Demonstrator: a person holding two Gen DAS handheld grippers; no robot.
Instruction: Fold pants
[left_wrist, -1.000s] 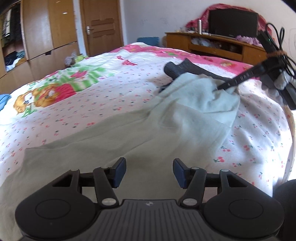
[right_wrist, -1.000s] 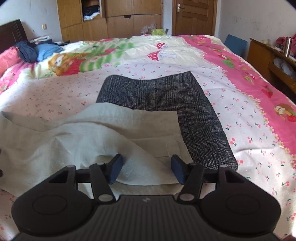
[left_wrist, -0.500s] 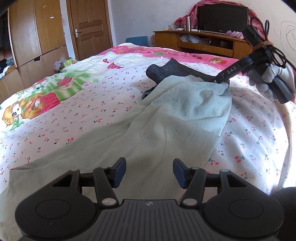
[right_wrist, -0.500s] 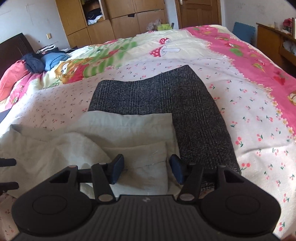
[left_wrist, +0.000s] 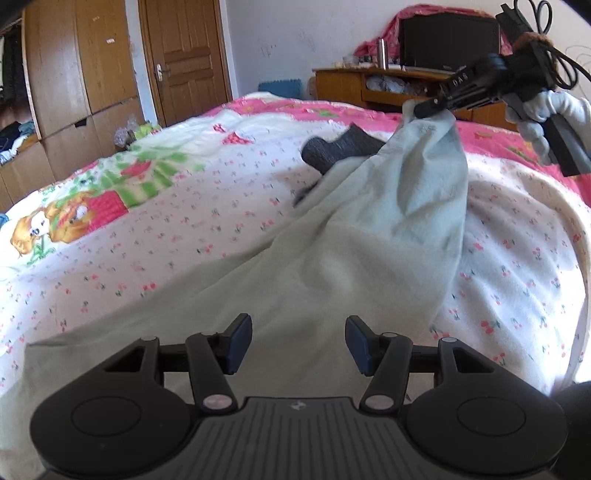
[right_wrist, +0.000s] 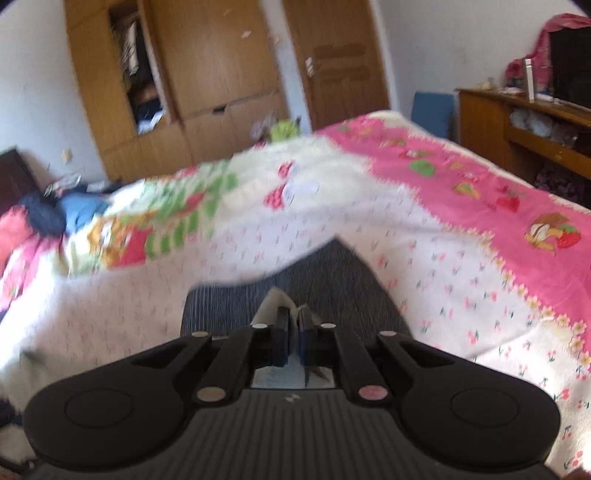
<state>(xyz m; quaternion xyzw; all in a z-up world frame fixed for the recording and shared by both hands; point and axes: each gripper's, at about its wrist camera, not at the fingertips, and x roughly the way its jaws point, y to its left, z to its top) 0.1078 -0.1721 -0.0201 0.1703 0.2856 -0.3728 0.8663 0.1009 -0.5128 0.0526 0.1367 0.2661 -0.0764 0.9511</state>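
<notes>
The right gripper (right_wrist: 293, 325) has just closed its jaws on a corner of the pale green pants (left_wrist: 332, 266), and the cloth shows pinched between the pads. In the left wrist view that corner hangs lifted above the bed (left_wrist: 184, 229), while the rest of the pants lies spread across the floral bedspread, partly over a dark grey checked garment (left_wrist: 340, 149). The left gripper (left_wrist: 298, 343) hovers over the near part of the pants, jaws apart and holding nothing. A white-gloved hand (left_wrist: 546, 110) holds the right gripper.
</notes>
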